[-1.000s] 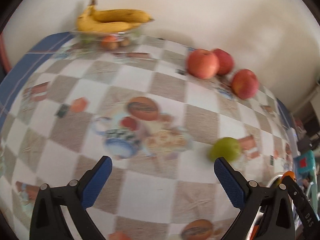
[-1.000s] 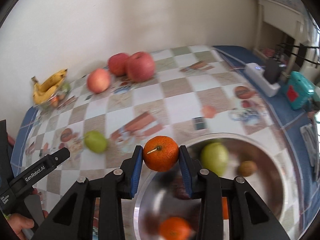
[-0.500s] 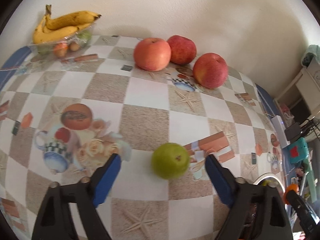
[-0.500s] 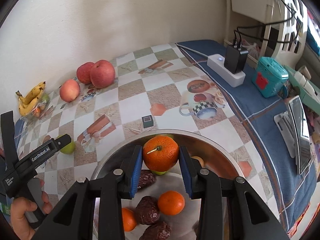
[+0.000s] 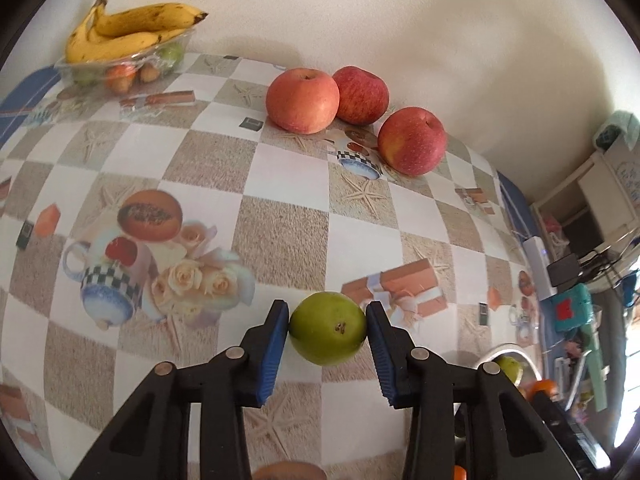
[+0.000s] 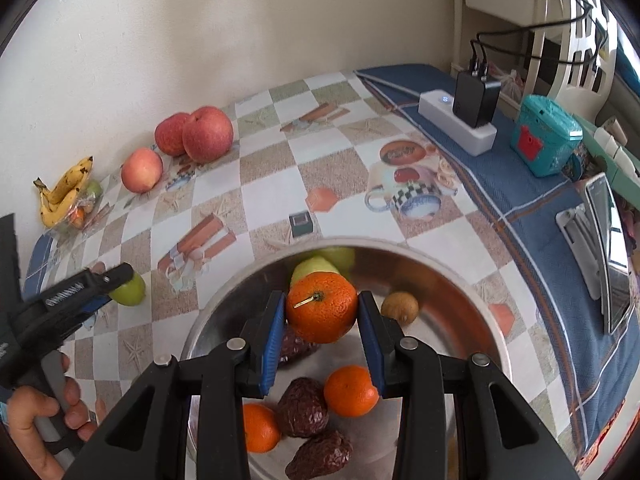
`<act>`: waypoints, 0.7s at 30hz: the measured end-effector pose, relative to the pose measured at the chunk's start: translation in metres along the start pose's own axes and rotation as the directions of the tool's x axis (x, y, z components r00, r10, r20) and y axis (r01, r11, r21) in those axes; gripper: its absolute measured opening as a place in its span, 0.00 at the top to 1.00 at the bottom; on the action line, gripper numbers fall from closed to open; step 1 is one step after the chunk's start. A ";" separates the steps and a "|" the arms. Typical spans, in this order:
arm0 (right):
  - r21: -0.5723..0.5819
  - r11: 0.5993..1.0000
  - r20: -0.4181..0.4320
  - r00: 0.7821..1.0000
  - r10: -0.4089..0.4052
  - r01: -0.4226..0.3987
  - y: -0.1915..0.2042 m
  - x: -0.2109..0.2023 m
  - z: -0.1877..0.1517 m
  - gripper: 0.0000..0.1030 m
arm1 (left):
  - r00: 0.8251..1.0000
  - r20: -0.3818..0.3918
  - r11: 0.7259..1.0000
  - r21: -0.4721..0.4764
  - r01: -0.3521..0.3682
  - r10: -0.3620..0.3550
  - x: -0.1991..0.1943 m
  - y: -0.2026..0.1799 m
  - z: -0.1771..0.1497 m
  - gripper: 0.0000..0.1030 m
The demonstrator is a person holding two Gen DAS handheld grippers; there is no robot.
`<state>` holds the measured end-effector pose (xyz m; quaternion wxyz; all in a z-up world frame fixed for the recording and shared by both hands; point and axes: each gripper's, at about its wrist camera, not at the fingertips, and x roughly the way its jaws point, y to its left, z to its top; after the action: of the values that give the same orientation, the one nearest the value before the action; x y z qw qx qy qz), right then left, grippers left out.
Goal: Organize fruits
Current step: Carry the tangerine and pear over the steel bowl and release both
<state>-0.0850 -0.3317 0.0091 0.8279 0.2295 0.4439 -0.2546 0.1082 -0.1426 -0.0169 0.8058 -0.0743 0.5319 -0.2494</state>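
Note:
A green pear (image 5: 328, 338) rests on the chequered tablecloth, and my left gripper (image 5: 327, 320) is shut on it, one blue pad against each side. In the right wrist view the same pear (image 6: 132, 296) shows at the left gripper's tip. My right gripper (image 6: 322, 312) is shut on an orange (image 6: 320, 300), held just above a metal bowl (image 6: 460, 276). The bowl holds two more oranges (image 6: 351, 390), dark dried fruits (image 6: 302, 408), a green fruit (image 6: 316, 266) and a small brown fruit (image 6: 399, 307).
Three red apples (image 5: 302, 100) sit by the far wall. Bananas (image 5: 132, 32) lie on a clear tray at the far left corner. A power strip (image 6: 456, 122), a teal box (image 6: 546, 140) and a tablet (image 6: 608, 248) lie on the blue cloth. A hand (image 6: 36, 412) holds the left gripper.
The left gripper moved up to the green pear and shut on it. The right gripper carried the orange further over the bowl and lower toward it.

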 end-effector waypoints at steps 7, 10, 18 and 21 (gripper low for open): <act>0.028 0.999 -0.067 0.997 0.029 -0.027 -0.003 0.007 -0.018 0.63 | 0.998 -0.025 0.998 0.018 0.063 -0.063 -0.026 -0.017 -0.027 0.59; 0.033 0.999 -0.070 0.996 0.045 -0.043 -0.003 0.003 -0.023 0.63 | 0.990 -0.067 0.991 0.047 0.125 -0.122 -0.033 -0.035 -0.043 0.59; 0.035 0.997 -0.038 0.997 0.064 -0.063 -0.007 -0.010 -0.029 0.50 | 0.972 -0.144 0.977 0.076 0.200 -0.188 -0.039 -0.061 -0.075 0.47; 0.040 0.997 -0.036 0.997 0.063 -0.061 -0.009 -0.013 -0.031 0.50 | 0.980 -0.131 0.983 0.083 0.164 -0.152 -0.044 -0.056 -0.080 0.45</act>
<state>-0.1162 -0.3167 0.0031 0.8223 0.2639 0.4471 -0.2330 0.0050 -0.1583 0.0068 0.7514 -0.0629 0.5610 -0.3416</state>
